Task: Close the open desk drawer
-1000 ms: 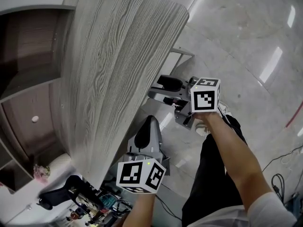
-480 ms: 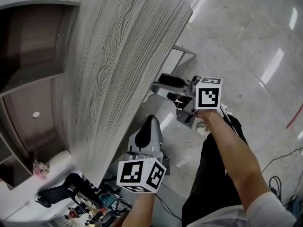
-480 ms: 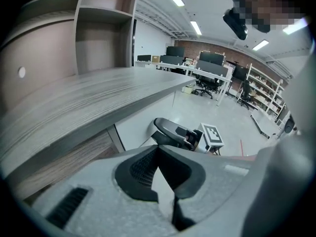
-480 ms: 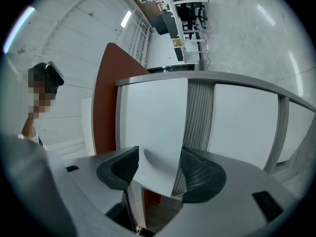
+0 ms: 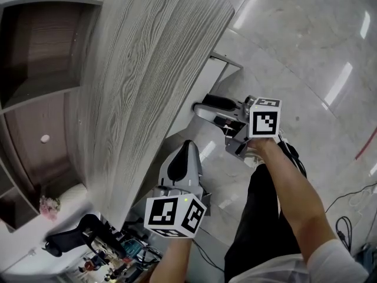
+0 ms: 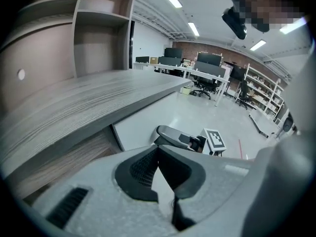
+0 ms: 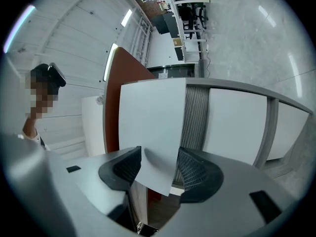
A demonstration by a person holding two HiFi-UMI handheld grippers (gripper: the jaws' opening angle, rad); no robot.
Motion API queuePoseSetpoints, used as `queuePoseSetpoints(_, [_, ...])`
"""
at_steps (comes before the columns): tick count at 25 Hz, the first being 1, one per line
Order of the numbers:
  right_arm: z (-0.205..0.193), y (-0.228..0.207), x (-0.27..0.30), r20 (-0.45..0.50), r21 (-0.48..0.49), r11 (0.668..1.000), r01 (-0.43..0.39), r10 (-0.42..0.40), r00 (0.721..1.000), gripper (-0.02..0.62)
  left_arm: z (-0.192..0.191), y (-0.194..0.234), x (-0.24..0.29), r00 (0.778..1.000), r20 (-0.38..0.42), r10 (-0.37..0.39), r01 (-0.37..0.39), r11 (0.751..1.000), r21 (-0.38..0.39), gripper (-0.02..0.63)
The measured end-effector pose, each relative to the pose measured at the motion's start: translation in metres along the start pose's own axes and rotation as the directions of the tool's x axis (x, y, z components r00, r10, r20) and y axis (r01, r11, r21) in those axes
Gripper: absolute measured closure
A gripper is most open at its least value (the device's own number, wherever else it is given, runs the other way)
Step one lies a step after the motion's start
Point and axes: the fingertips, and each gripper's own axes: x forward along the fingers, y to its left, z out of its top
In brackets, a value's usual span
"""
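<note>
At the far left stand the brown shelves [image 5: 35,93], and next to them the grey wood-grain desk top [image 5: 147,69] runs down the middle of the head view with nothing on it. Below its near edge you hold the left gripper [image 5: 184,155] pointed downward toward the floor. Its jaws are together at the tips with nothing between them, so it has no part in this yet. To the right of that, the drawer [image 5: 207,84] stands pulled out from under the desk's edge, with its white panel jutting toward the polished floor [image 5: 294,34] — the task's thing is open and not yet pushed. Furthest right, the right gripper [image 5: 210,114] has edged sideways over the last second and now sits up against the drawer's outer end. What has changed most is its jaws. A second ago they stood at their widest, and now they are closing. In the right gripper view a corner of the drawer's white panel stands between the pads [image 7: 126,167], reaching deep into the throat. The panel nearly fills the gap, but I would not call it a firm clamp yet, since the jaws have a little way left to travel. My reading is that you have finished the approach and are taking hold of the front panel — once the pads bite, a steady push toward the desk should carry the drawer home. If the grip lands only on that corner, watch for the drawer skewing on its runners.
</note>
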Motion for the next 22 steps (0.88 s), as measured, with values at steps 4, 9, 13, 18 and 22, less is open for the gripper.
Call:
queuePoseSetpoints(4, [-0.004,-0.004,-0.012,0.004,0.025,0.999,0.025,-0.025,1.000,0.369,0.008,-0.002,0.003,1.000,0.008,-0.005,0.005,1.000,0.007,0.604])
queuePoseSetpoints(9, [-0.013,-0.001,-0.035,0.000,0.036,0.998,0.055,-0.055,0.998,0.369,0.021,-0.014,-0.004,0.999,0.042,-0.021,0.020,1.000,0.018,0.604])
queuePoseSetpoints(13, [-0.012,0.006,-0.048,0.000,0.013,0.998,0.065,-0.065,0.998,0.372,0.019,-0.032,-0.013,0.996,0.074,-0.042,0.039,0.999,0.032,0.604])
queuePoseSetpoints(18, [-0.022,0.010,-0.061,-0.014,0.018,0.997,0.080,-0.080,0.997,0.380,0.006,-0.034,-0.029,0.996,0.077,-0.045,0.044,0.999,0.010,0.604])
queuePoseSetpoints(22, [-0.024,0.014,-0.069,-0.019,0.016,0.996,0.086,-0.086,0.996,0.380,-0.004,-0.028,-0.042,0.997,0.071,-0.026,0.026,1.000,0.004,0.604])
